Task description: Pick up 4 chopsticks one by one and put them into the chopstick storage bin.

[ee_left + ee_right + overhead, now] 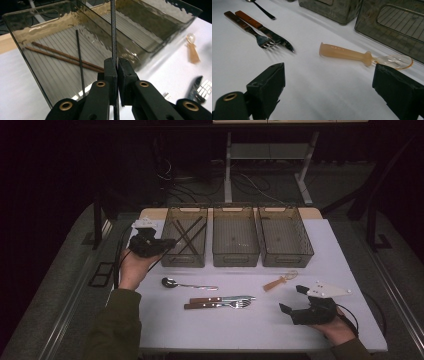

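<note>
My left gripper [169, 243] [117, 62] hovers at the left bin [176, 251] [37, 75], shut on a thin black chopstick [113, 32] that passes straight up between the jaws. Inside that bin lie two brown chopsticks [62, 56] and another black chopstick [79, 57]. My right gripper [293, 299] [329, 72] rests low at the table's front right, open and holding nothing. Just beyond it lies a small spoon with an orange handle and a clear bowl [280, 281] [347, 53].
Two more smoky bins, the middle bin [236, 255] and the right bin [287, 257], stand along the back of the white table [240, 330]. A metal spoon [172, 282] [263, 9], a wooden-handled knife [220, 298] [265, 30] and a fork [217, 305] [252, 30] lie mid-table.
</note>
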Tool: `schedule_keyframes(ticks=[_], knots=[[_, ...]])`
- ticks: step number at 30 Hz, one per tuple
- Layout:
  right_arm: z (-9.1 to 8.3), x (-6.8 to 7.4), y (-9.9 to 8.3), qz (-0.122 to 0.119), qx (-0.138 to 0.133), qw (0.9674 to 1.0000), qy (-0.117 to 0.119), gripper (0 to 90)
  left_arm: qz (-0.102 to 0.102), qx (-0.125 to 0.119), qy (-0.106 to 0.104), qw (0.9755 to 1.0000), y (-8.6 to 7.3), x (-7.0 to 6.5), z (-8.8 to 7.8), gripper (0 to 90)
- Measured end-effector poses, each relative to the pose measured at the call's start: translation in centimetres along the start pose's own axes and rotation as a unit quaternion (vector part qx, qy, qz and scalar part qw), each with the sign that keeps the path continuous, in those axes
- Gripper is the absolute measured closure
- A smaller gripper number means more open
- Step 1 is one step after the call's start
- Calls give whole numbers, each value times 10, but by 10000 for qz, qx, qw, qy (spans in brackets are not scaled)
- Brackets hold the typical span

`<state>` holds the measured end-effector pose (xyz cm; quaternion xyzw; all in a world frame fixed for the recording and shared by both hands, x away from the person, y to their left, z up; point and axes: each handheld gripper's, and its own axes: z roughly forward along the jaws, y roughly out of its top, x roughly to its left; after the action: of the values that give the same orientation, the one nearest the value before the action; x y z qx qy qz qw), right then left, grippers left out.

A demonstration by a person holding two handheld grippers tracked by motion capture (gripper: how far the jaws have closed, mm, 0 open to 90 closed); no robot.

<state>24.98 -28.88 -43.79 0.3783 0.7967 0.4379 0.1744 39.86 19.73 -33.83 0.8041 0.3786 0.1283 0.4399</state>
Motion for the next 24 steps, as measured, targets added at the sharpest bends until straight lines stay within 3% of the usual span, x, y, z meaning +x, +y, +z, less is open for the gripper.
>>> schedule_keyframes(ticks=[6,13,19,24], knots=[[0,0,0,4,-8,10000,0,113,-157,-33,45,9999,16,11,16,858],[0,0,0,-10,0,10000,24,113,-248,47,239,9994,32,25,40,858],[0,0,0,-16,-14,10000,42,113,-473,30,370,9982,38,35,60,857],[-1,-1,0,-11,-19,10000,55,113,-534,223,563,9967,36,43,74,858]])
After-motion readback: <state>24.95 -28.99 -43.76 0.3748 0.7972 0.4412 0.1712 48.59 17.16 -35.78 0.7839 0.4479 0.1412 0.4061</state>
